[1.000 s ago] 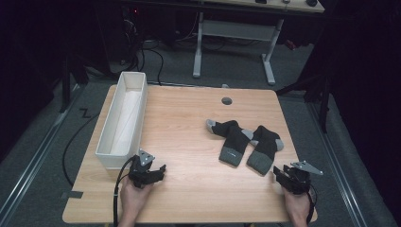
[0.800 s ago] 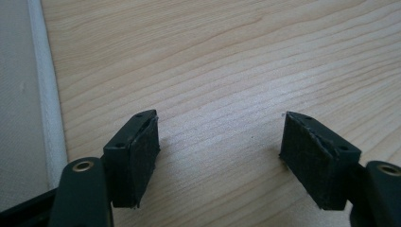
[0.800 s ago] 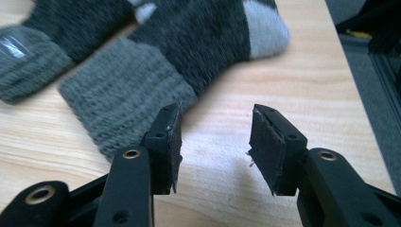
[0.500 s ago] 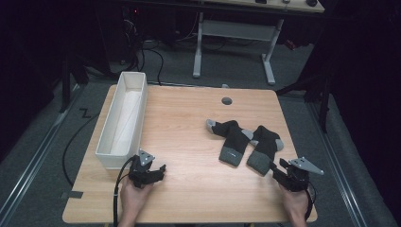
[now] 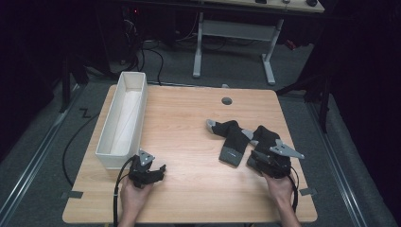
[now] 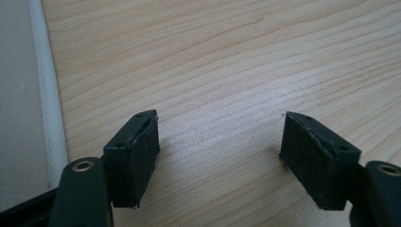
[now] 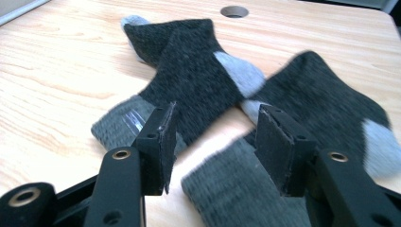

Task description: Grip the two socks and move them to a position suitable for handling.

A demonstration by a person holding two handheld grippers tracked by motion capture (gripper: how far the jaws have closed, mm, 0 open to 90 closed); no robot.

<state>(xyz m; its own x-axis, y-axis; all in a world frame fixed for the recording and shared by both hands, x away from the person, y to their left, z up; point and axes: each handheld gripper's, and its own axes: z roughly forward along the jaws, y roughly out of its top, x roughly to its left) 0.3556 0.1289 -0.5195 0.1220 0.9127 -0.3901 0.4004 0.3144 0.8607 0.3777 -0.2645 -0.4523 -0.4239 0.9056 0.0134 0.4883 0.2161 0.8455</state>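
Observation:
Two dark grey socks with pale grey heels, toes and cuffs lie on the right half of the wooden table. The left sock (image 5: 234,139) (image 7: 189,71) crosses over the right sock (image 5: 265,136) (image 7: 321,104). My right gripper (image 5: 257,160) (image 7: 215,146) hovers at the near end of the right sock, over its cuff. Its jaws have just been opening and stand open, with nothing pressed between the pads. My left gripper (image 5: 156,171) (image 6: 217,156) rests near the table's front left, open over bare wood.
A long white bin (image 5: 120,158) (image 6: 45,94) stands along the table's left side, just beyond the left gripper. A round cable hole (image 5: 227,100) (image 7: 234,11) sits near the far edge. A desk frame and cables stand on the floor behind.
The right gripper has moved from the table's front right corner inward and up to the near end of the socks. The left gripper has stayed put.

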